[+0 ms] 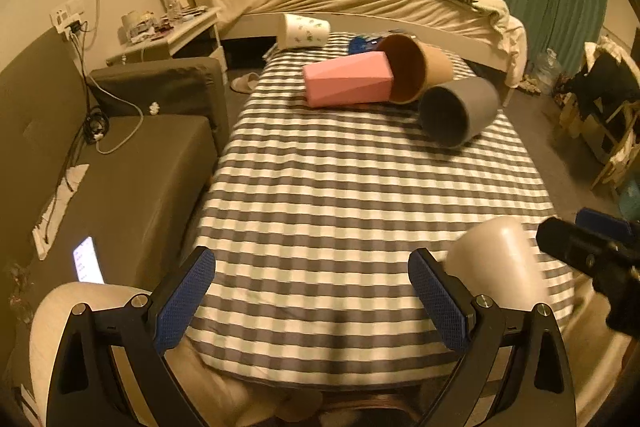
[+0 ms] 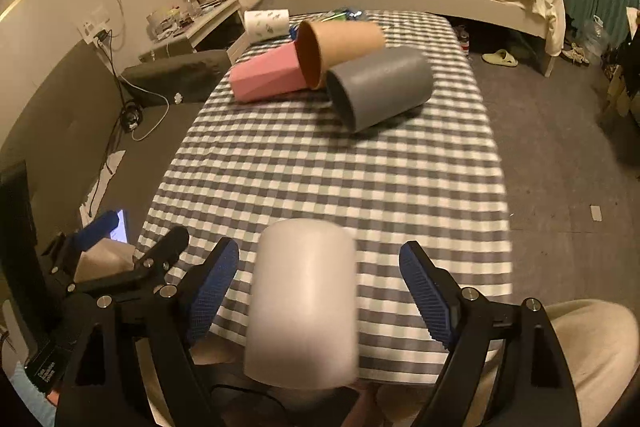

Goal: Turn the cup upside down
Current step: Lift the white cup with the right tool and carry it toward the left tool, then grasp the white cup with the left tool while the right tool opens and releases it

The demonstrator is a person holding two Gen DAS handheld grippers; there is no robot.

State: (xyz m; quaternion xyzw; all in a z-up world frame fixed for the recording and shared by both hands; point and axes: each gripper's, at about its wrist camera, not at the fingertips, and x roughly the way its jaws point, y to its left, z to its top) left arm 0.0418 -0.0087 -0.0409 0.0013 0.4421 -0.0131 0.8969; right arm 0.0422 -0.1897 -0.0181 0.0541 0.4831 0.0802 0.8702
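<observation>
From the left wrist camera, the left gripper point(image 1: 312, 301) hangs with its jaws wide and nothing between them, over the near end of the checked worktop point(image 1: 360, 187). The white cup point(image 1: 498, 259) sits at the near right corner, just beside the right-hand blue pad, dome end up; it looks already turned mouth-down, though blur hides its rim. The right gripper shows only as a dark shape at the right margin. Farther back lie a pink cup point(image 1: 346, 85), a brown cup point(image 1: 416, 67) and a grey cup point(image 1: 458, 115), all on their sides, touching or nearly so.

From the right wrist camera, the right gripper point(image 2: 318, 293) is spread wide around the white cup point(image 2: 304, 299), neither pad visibly touching it. The cup stands close to the near edge of the worktop point(image 2: 360, 179), so the flip appears done, with only release and withdrawal left. Broad bare cloth lies between it and the tipped cups.
</observation>
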